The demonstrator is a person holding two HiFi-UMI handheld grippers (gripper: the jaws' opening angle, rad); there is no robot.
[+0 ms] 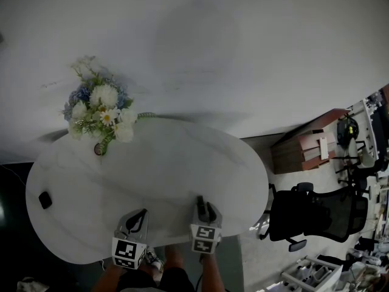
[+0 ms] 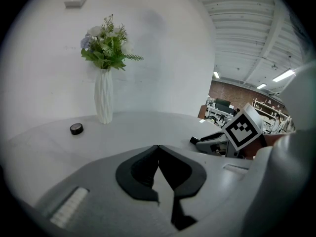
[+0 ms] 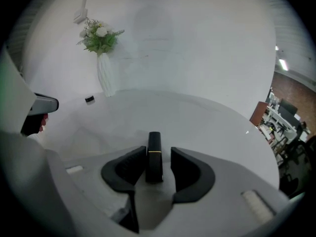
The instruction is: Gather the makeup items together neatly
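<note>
Task item = lipstick (image 3: 154,157): slim black square-ish tube w/ thin gold band approx 1/3 down from the top, matte dark finish, looks to stand on end. It sits right between the jaws of the right gripper (image 3: 158,151), and the jaws are released, not clamping: clear gap on the tube's right side, the left pad is v. close and contact there can't be told. Left gripper (image 2: 158,149) is clenched, tips meeting, nothing between them; it's just beside the right gripper, on its left, both low over the table's near edge. 2nd item = small black round pot (image 2: 76,128), flat and lid-like, well apart from both grippers, far ahead and to the left of the left gripper, lying alone on the top. Surface = white oval table (image 1: 182,163), smooth, faint marbling, mostly bare. Beyond the pot, further ahead of the left gripper, is a white ribbed vase (image 2: 103,100) w/ white, blue and green flowers (image 1: 100,108), close to a plain white wall (image 1: 243,41). Off to the right of the right gripper: black office chair (image 1: 316,215), wood cabinet, desks and clutter, brick wall, strip lights overhead.
</note>
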